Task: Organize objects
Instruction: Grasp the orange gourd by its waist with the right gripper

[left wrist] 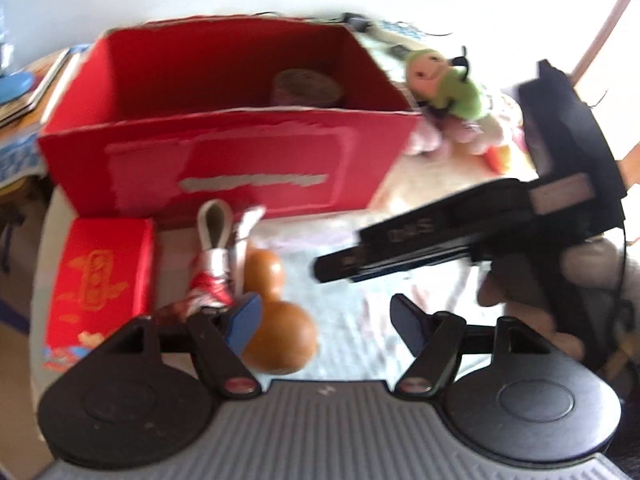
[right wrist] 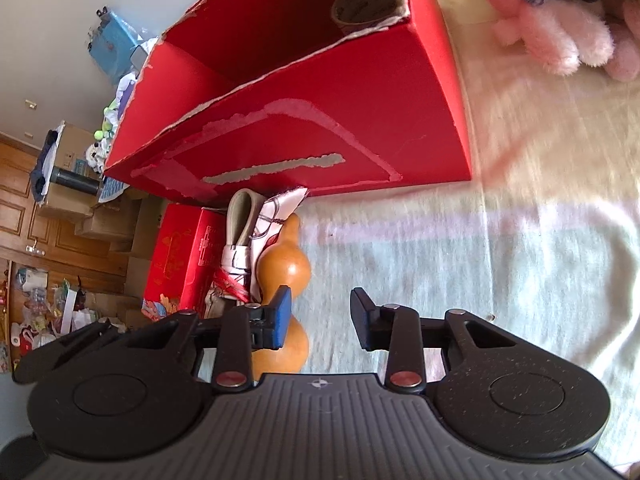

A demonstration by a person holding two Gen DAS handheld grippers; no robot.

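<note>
Judging by the red box (left wrist: 224, 148) holding only 1 tape roll (left wrist: 306, 88), I've barely started; both my grippers (left wrist: 326, 322) (right wrist: 318, 320) gape empty, gourd (left wrist: 280, 320) at 9 o'clock beside them, plush toys (left wrist: 448, 92) at 1 o'clock.

No text can be read. The small red cardboard box (left wrist: 102, 280), just left of the orange gourd (left wrist: 280, 320), bears blurred gold ornament; white marks on the right gripper (left wrist: 412, 236) are illegible.
</note>
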